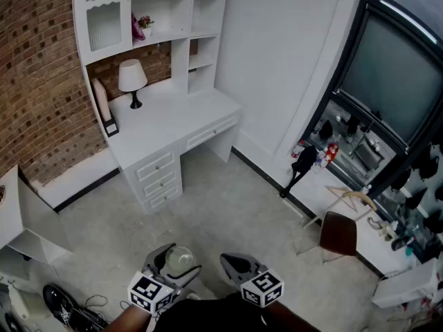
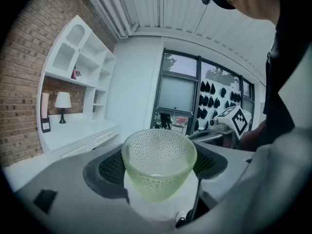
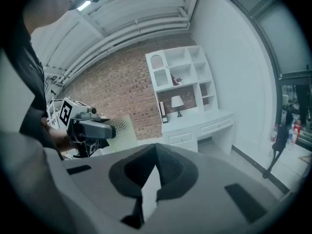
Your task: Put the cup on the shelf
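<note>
Carry step, I judge. Left gripper [image 1: 170, 264] has jaws wide, pressed on upright green dimpled cup [image 2: 158, 165]. Right gripper [image 3: 155, 173] has jaws together and holds nothing. White shelf [image 1: 166, 34] is well apart, across room. Next, probably: approach, raise cup level to free compartment.

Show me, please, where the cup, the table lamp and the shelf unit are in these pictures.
cup [image 2: 158, 162]: left gripper view, its dimpled front wall.
table lamp [image 1: 132, 76]: head view, its white shade.
shelf unit [image 1: 192, 16]: head view, an upright between compartments.
</note>
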